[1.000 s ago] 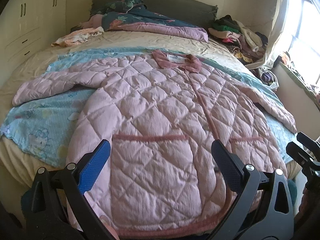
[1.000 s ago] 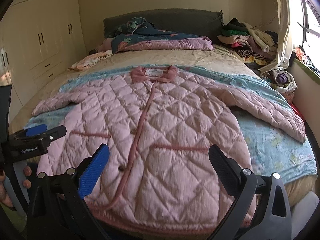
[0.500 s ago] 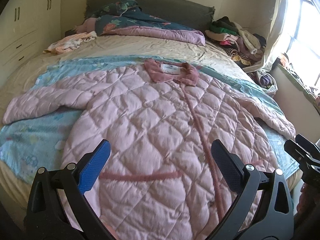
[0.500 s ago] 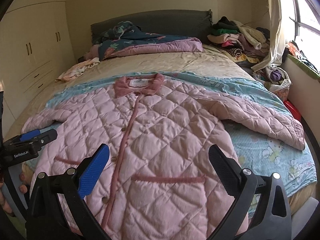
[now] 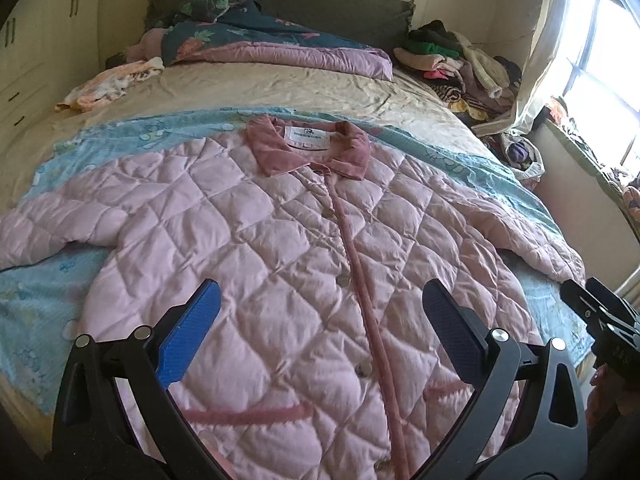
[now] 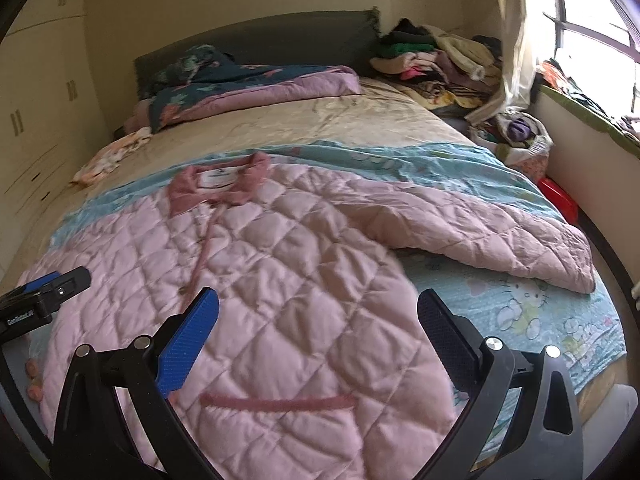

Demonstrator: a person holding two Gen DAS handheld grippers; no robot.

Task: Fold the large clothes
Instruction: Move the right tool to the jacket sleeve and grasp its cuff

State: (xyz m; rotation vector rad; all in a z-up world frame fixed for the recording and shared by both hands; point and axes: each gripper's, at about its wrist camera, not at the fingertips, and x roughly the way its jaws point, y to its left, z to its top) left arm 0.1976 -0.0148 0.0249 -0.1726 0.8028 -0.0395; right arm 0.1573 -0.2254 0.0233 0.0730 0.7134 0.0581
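- My left tool is released: its two black fingers stand wide apart, one faced with a ribbed blue pad, and nothing lies between them.
- My right tool is likewise released and empty, fingers spread to the same width.
- The quilted jacket lies flat, front up, directly ahead of and beneath both tools. Its pale pink fabric is stitched into puffy diamond panels.
- A darker rose collar with a white label sits at the far end from my left tool; a rose placket strip with small round buttons runs from it toward me.
- One sleeve extends forward-right of my right tool, its cuff end folded in soft creases; the other sleeve extends to the left of my left tool.
- A rose-trimmed pocket edge lies between my right tool's fingers, below them.
- The jacket rests on a light blue cartoon-print sheet spread over the bed.
- Beyond the jacket lie a folded floral quilt and a heap of mixed clothes, far right.
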